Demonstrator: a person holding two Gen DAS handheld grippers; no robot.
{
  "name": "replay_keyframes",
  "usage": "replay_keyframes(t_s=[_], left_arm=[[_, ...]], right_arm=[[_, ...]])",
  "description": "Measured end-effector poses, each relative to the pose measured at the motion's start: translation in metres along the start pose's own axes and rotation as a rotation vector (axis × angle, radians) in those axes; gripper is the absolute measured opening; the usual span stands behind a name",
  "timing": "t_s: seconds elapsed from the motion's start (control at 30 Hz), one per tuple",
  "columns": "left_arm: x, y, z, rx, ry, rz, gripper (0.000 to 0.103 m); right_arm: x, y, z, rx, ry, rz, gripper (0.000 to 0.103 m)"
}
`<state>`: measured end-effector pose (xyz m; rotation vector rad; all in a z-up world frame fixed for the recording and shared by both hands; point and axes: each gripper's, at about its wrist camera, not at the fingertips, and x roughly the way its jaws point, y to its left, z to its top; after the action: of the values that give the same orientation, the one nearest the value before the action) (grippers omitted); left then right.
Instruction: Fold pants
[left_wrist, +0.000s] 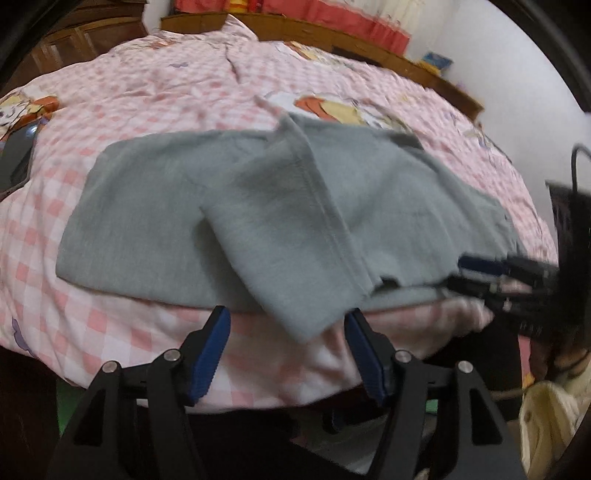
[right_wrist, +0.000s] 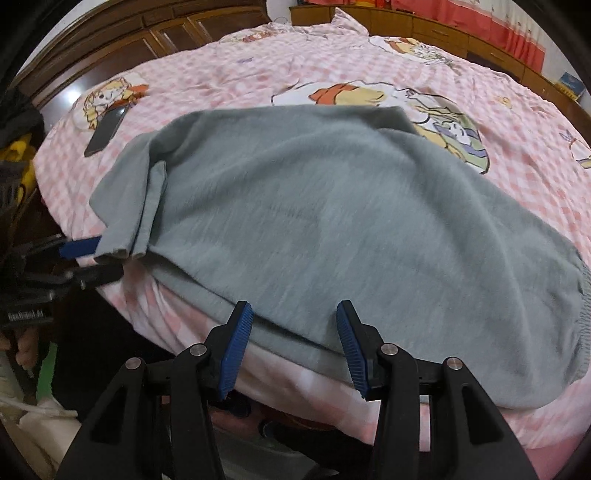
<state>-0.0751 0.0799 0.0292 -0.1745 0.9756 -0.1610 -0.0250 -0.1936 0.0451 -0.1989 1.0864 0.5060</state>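
Grey pants (left_wrist: 280, 206) lie across the near edge of the bed, with one leg end folded over toward me. In the right wrist view the pants (right_wrist: 325, 229) fill the middle, elastic waistband at the right. My left gripper (left_wrist: 286, 325) is open, its blue pads either side of the hanging leg corner, not clamped on it. My right gripper (right_wrist: 295, 325) is open just in front of the pants' near edge. The right gripper also shows at the right of the left wrist view (left_wrist: 491, 273), and the left gripper shows at the left of the right wrist view (right_wrist: 85, 258).
The bed has a pink checked quilt (right_wrist: 332, 55) with cartoon prints. A dark phone (right_wrist: 105, 129) lies on it at the far left. A wooden headboard and cabinets (right_wrist: 122, 40) stand behind. The bed edge drops off just below the grippers.
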Motion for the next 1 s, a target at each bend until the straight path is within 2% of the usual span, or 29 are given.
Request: replay_keyframes(t_s=[0.03,0.07,0.1,0.13,0.2,0.37,0.43,0.57,0.73,0.87,1.0], left_arm=[[-0.003,0.005,0.002,-0.032,-0.03,-0.02,0.047],[-0.004,0.011,0.004,-0.055,-0.036,-0.034,0.023],[-0.005,0.015,0.007,-0.082,-0.037,-0.046,0.019],[-0.006,0.02,0.011,-0.106,-0.043,-0.051,0.018],[-0.009,0.029,0.018,-0.118,-0.065,-0.03,0.009],[-0.014,0.047,0.035,-0.13,-0.086,0.011,0.006],[-0.019,0.057,0.044,-0.123,-0.095,0.054,0.006],[-0.027,0.093,0.062,-0.19,-0.113,0.098,0.006],[-0.016,0.128,0.092,-0.213,-0.091,0.13,0.006],[-0.001,0.142,0.107,-0.205,-0.069,0.196,0.006],[0.003,0.156,0.106,-0.252,-0.06,0.188,0.006]], right_arm=[[0.002,0.0,0.0,-0.002,0.007,-0.002,0.048],[0.004,0.0,0.0,-0.002,0.01,-0.003,0.048],[0.004,0.0,0.0,-0.002,0.011,-0.003,0.048],[0.004,0.001,0.0,-0.003,0.011,-0.003,0.048],[0.005,0.002,-0.001,-0.005,0.011,-0.002,0.048],[0.007,0.004,0.001,-0.019,0.016,-0.002,0.048],[0.007,0.007,0.002,-0.028,0.015,0.003,0.048],[0.008,0.013,0.004,-0.055,0.016,0.031,0.048],[0.015,0.025,0.009,-0.091,0.03,0.044,0.048],[0.02,0.034,0.014,-0.117,0.039,0.057,0.048],[0.028,0.037,0.016,-0.128,0.057,0.053,0.052]])
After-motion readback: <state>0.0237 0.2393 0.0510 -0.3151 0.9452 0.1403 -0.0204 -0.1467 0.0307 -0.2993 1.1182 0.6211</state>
